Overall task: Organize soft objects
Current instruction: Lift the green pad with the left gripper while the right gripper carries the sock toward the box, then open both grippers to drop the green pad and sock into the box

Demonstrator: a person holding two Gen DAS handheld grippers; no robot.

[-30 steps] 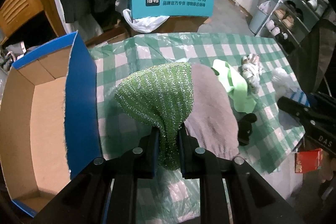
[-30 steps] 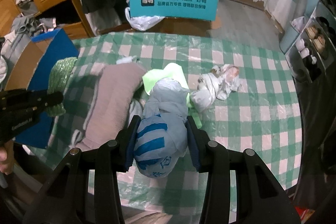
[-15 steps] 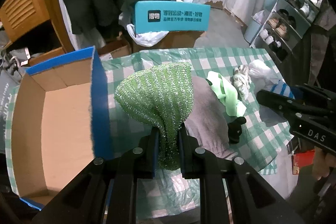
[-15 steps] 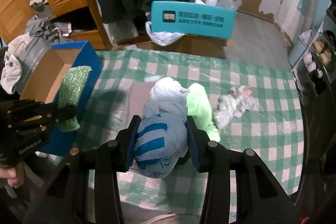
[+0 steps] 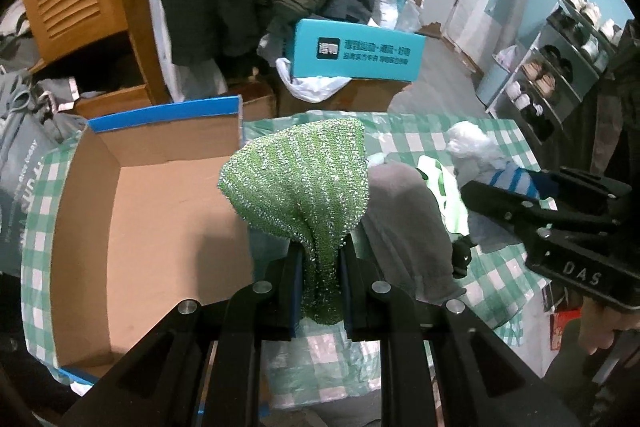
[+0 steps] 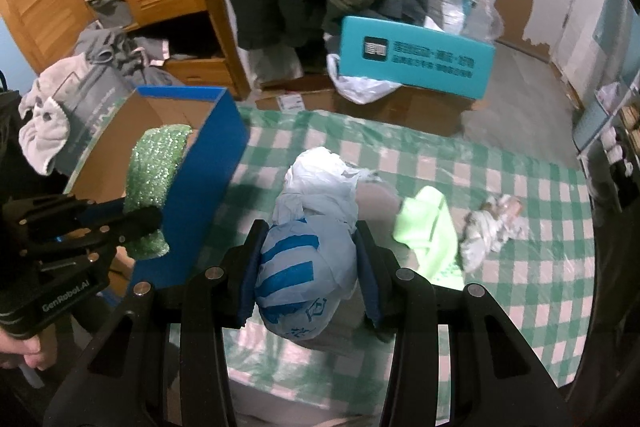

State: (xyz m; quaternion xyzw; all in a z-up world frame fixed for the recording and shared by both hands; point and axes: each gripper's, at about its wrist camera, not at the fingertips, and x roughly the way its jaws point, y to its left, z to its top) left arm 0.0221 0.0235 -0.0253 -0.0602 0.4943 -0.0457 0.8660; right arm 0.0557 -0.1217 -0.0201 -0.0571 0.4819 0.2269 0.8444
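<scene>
Pinching green cloth (image 5: pixel 304 183) between clenched jaws, left gripper (image 5: pixel 320 267) holds it above box (image 5: pixel 132 227) wall; right gripper (image 6: pixel 306 263) clamps bag (image 6: pixel 304 267) between jaws, over table (image 6: pixel 520 287)

Dim indoor light, heavy fisheye bending with black corners, background perhaps slightly motion-blurred.

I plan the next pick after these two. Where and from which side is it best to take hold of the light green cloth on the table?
Probably the raised fold of the light green cloth at its far end, taken from above with a hand-held gripper. That end bulges up off the checked tablecloth, so the fingers can close around it; the near end lies flat beside the crumpled white rag.
</scene>
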